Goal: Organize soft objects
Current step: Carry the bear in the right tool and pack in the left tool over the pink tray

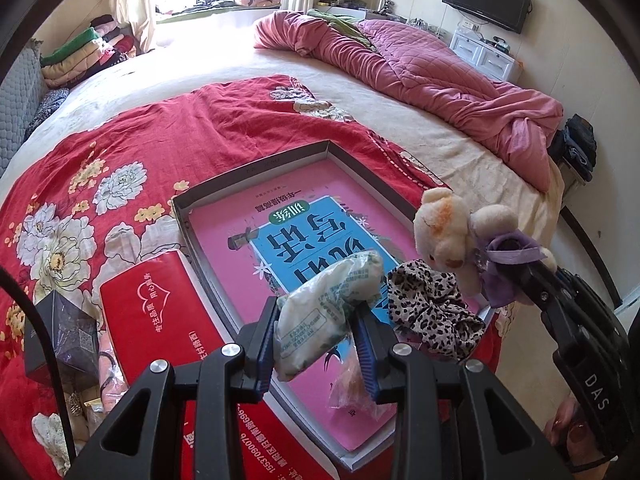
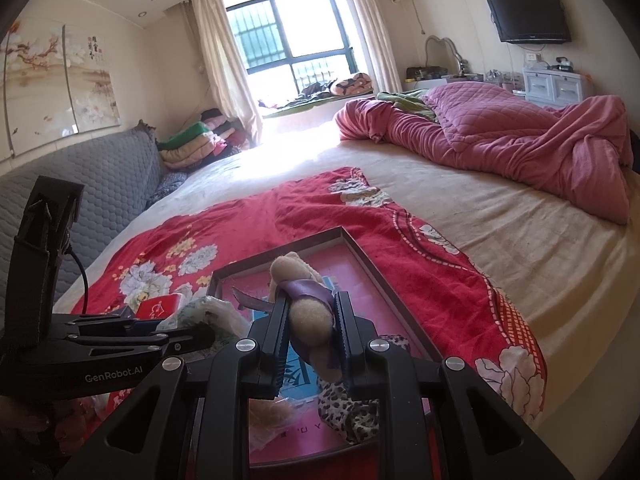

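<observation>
My left gripper (image 1: 318,320) is shut on a soft white printed packet (image 1: 320,308) and holds it above the shallow grey tray (image 1: 256,168), which holds a pink book. My right gripper (image 2: 310,312) is shut on a cream plush bear with a purple bow (image 2: 308,316); the bear (image 1: 452,236) hangs over the tray's right edge in the left wrist view. A leopard-print scrunchie (image 1: 432,312) lies in the tray's right corner, also seen in the right wrist view (image 2: 348,404). A small clear bag (image 1: 352,384) lies in the tray under my left gripper.
A red booklet (image 1: 160,316) lies left of the tray on the red floral cloth (image 1: 120,152). A dark box (image 1: 60,332) sits at far left. A pink quilt (image 1: 420,72) is bunched at the bed's far right. Folded clothes (image 1: 88,52) are stacked by the window.
</observation>
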The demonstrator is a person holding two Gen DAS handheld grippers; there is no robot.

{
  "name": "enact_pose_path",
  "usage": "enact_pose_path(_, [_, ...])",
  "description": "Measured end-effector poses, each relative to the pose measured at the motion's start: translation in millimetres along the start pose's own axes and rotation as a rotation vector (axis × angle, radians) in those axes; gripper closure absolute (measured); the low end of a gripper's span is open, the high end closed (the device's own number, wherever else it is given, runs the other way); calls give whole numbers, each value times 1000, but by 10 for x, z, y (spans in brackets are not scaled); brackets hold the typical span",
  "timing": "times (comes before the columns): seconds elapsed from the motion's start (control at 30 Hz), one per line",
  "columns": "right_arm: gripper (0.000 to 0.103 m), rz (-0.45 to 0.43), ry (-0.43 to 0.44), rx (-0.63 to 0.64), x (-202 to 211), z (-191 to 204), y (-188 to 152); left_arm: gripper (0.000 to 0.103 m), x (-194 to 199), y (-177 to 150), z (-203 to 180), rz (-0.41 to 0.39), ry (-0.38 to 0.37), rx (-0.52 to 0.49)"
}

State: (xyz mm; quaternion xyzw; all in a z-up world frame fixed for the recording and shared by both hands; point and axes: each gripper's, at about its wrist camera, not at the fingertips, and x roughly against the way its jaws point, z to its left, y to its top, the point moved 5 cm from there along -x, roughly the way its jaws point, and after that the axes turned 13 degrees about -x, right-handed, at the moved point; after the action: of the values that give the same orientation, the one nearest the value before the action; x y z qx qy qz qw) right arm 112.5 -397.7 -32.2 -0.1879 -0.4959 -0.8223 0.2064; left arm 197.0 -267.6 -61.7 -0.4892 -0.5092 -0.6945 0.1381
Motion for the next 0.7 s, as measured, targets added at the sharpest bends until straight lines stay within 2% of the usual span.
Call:
enact_pose_path(0.4, [81, 136, 32, -2, -272, 0, -212, 68, -178, -11, 0, 31, 47, -31])
enact_pose_path(0.7, [81, 203, 15, -35, -444, -90, -320, 68, -250, -27, -24, 38, 29, -26])
